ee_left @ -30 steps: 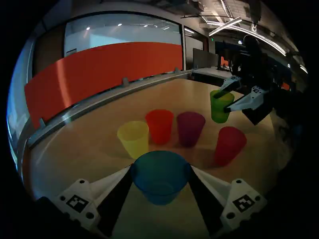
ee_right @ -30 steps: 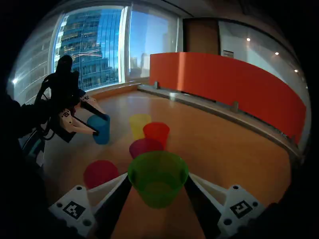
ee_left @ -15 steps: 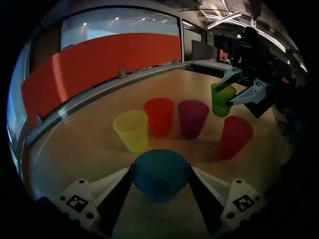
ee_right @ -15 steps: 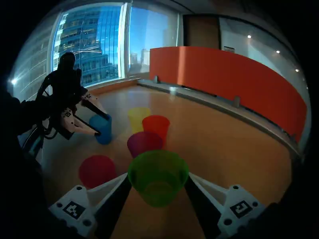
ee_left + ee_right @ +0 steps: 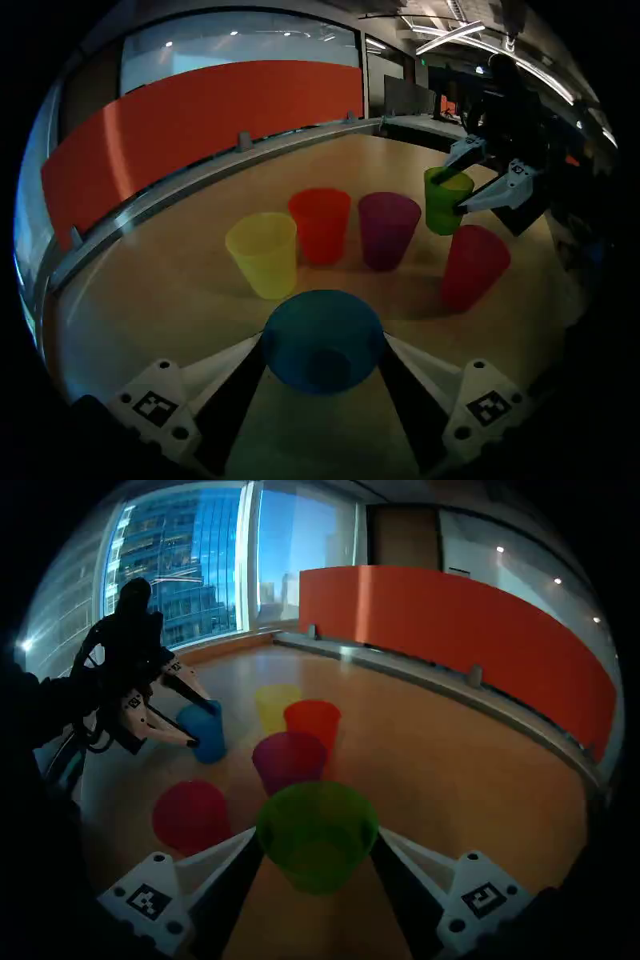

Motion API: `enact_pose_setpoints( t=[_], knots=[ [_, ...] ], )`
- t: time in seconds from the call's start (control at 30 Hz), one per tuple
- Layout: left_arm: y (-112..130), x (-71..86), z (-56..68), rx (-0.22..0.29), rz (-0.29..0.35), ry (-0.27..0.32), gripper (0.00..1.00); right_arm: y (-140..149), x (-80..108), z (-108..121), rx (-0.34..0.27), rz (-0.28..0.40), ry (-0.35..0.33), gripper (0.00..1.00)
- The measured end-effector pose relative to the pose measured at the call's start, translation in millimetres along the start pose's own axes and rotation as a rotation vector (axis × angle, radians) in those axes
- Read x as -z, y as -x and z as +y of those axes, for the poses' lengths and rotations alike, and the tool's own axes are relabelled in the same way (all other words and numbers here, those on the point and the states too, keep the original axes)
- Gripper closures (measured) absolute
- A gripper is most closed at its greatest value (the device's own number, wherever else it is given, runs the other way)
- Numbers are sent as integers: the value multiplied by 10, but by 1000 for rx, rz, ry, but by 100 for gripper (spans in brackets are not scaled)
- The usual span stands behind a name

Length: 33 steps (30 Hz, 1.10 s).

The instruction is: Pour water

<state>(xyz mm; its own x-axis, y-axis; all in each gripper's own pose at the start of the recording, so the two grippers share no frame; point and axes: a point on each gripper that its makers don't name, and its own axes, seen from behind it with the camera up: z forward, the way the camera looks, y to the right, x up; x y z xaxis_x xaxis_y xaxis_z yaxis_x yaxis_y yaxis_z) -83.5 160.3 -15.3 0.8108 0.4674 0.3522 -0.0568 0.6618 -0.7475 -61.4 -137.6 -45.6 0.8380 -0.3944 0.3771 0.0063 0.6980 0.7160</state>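
My left tool (image 5: 322, 342) clasped the blue cup (image 5: 322, 320) and my right tool (image 5: 317, 838) clasped the green cup (image 5: 317, 820). Both were upright over the table (image 5: 160, 296). Well apart and untilted, so I judged the pouring not yet begun.

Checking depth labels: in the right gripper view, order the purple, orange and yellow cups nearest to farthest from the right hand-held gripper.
1. purple cup, directly ahead
2. orange cup, behind it, slightly right
3. yellow cup, farthest back, slightly left

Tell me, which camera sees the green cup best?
The right gripper view: the green cup is big and close, held in the right gripper. The left gripper view shows the green cup small and far off.
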Motion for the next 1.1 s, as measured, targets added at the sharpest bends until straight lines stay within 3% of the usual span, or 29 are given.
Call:
enact_pose_setpoints(
  t=[0.23, 0.6, 0.8, 1.1],
  knots=[
    [80, 7, 0, -14, -41, 2, 3, 41, -38, -9, -3, -7, 2, 10],
    [226, 141, -1, -44, -92, -4, 3, 175, -118, -9, -7, -29, 1, 10],
    [252, 263, 55, -62, -83, -6, 3, 207, -143, -25, -10, -30, -1, 10],
    [267, 401, 103, -41, -52, -3, 3, 241, -122, -34, -23, -29, -3, 9]
  ],
)
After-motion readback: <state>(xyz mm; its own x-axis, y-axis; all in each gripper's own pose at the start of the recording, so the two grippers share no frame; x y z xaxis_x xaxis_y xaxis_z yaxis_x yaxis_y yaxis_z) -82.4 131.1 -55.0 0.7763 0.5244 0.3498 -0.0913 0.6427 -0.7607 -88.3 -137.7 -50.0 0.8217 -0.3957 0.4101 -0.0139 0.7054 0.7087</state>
